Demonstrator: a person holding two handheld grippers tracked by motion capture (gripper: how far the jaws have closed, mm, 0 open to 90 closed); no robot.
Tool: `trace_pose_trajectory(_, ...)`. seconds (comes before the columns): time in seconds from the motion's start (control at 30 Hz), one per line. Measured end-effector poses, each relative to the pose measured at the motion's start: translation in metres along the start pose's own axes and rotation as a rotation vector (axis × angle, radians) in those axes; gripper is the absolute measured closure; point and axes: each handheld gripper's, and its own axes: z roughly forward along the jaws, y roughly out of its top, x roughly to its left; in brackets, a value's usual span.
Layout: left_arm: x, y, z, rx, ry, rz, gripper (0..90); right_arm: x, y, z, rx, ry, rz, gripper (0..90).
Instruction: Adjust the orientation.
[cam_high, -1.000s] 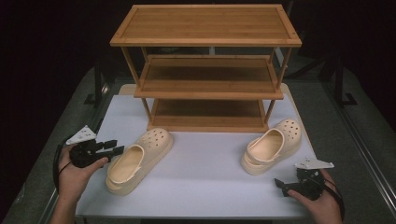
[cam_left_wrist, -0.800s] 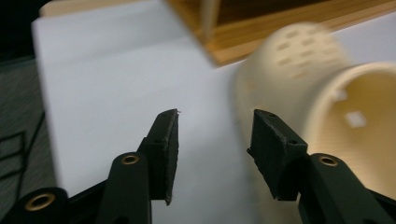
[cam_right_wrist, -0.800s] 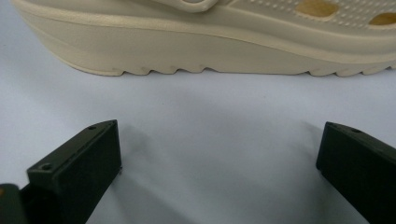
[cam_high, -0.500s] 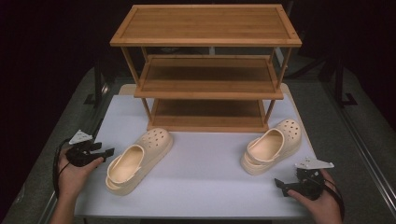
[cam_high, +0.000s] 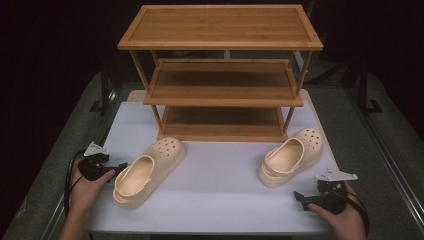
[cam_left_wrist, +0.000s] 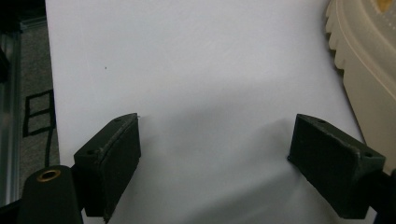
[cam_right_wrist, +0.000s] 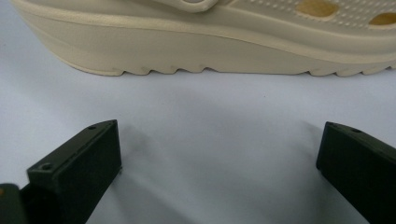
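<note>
I see two cream foam clogs with perforated toes and ridged soles lying on the white table. The left clog lies at near left, the right clog at right, both in front of a three-tier bamboo shoe rack with slatted, rimmed shelves. My left gripper sits just beside the left clog's heel, its black block jaws spread wide over bare table, gripping nothing. My right gripper rests near the right clog, jaws equally wide apart and empty, its ridged sole edge ahead.
</note>
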Motion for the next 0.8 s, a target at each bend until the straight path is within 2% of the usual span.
trace_pose_trajectory(0.2,0.0,0.0,0.0,0.0,-0.001,-0.001,15.6,0.0,0.0,-0.001,-0.003,0.002,-0.003,2.2)
trace_pose_trajectory(0.27,0.0,0.0,0.0,0.0,0.0,-0.001,15.6,0.0,0.001,-0.004,-0.013,-0.008,0.004,16.0)
trace_pose_trajectory(0.3,0.0,0.0,0.0,0.0,-0.001,-0.002,15.6,0.002,0.002,-0.008,-0.019,0.006,-0.009,23.7)
trace_pose_trajectory(0.33,0.0,0.0,0.0,0.0,-0.001,-0.001,15.6,0.002,0.002,-0.008,-0.019,0.006,-0.009,23.7)
trace_pose_trajectory(0.37,0.0,0.0,0.0,0.001,-0.001,-0.001,15.6,0.002,0.003,-0.008,-0.016,0.003,-0.006,27.8)
trace_pose_trajectory(0.4,0.0,0.0,0.0,0.001,-0.001,-0.001,15.7,0.002,0.004,-0.01,-0.01,0.003,-0.009,35.2)
trace_pose_trajectory(0.43,0.0,0.0,0.0,0.001,0.0,0.0,15.7,0.003,0.006,-0.012,-0.01,-0.002,-0.008,38.1)
trace_pose_trajectory(0.5,0.0,0.0,0.0,0.002,0.0,0.001,15.7,0.001,0.009,-0.019,-0.03,-0.003,-0.005,53.2)
trace_pose_trajectory(0.57,0.0,0.0,0.0,0.002,0.0,-0.001,15.7,-0.001,0.013,-0.025,-0.044,-0.018,0.0,63.3)
trace_pose_trajectory(0.67,0.0,0.0,0.0,0.001,0.0,-0.001,15.7,-0.009,0.019,-0.029,-0.061,-0.021,0.028,79.3)
trace_pose_trajectory(0.73,0.0,0.0,0.0,0.001,-0.001,-0.001,15.7,-0.014,0.027,-0.028,-0.062,-0.018,0.03,87.3)
trace_pose_trajectory(0.8,0.0,0.0,0.0,0.001,0.0,0.0,15.7,-0.021,0.037,-0.028,-0.062,-0.026,0.04,89.9)
